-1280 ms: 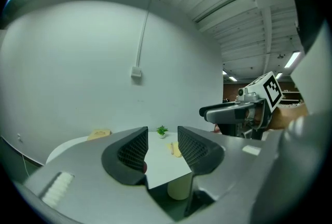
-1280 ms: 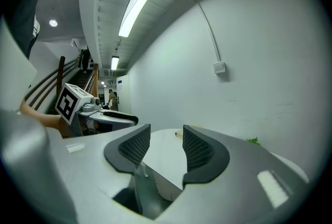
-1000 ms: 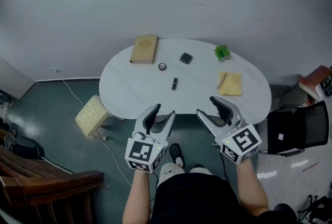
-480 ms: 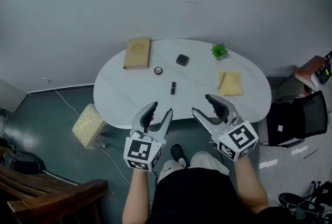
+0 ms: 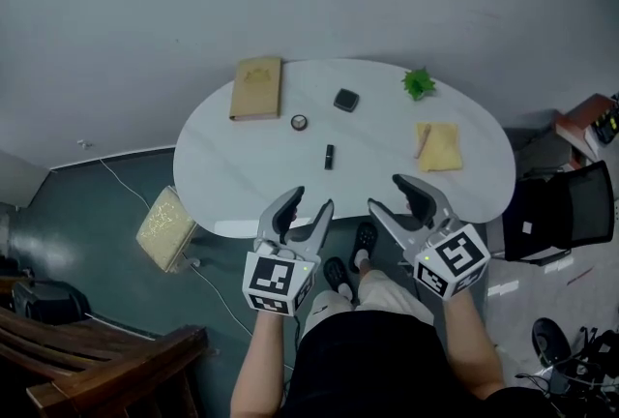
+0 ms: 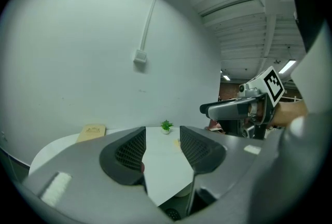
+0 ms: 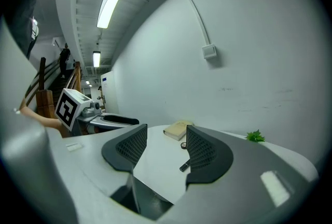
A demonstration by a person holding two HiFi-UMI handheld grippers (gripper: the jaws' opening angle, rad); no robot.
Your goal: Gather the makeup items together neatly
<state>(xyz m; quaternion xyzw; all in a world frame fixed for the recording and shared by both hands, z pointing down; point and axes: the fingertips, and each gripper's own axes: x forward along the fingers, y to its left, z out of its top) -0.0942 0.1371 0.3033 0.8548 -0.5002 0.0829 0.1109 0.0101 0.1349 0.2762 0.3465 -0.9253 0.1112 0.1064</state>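
Observation:
On the white oval table (image 5: 232,174) lie a black lipstick tube (image 5: 329,156), a small round compact (image 5: 300,122) and a dark square compact (image 5: 346,100). My left gripper (image 5: 308,208) hovers at the table's near edge. Its jaws have just been opening and nothing is between them. My right gripper (image 5: 393,198) hangs beside it, open and empty too. In the right gripper view the lipstick tube (image 7: 184,167) and round compact (image 7: 184,145) show between the jaws of the right gripper (image 7: 162,153), well ahead of them. The left gripper (image 6: 162,148) frames bare tabletop.
A tan book (image 5: 256,87) lies at the table's back left, a small green plant (image 5: 418,82) at the back right, a yellow cloth (image 5: 440,146) on the right. A black chair (image 5: 556,218) stands to the right, a yellow cushion (image 5: 169,223) and a wooden bench (image 5: 97,358) to the left.
Both grippers have come forward to the table's near edge and dropped a little. The left jaws stand slightly wider. The person's feet now show under the table edge.

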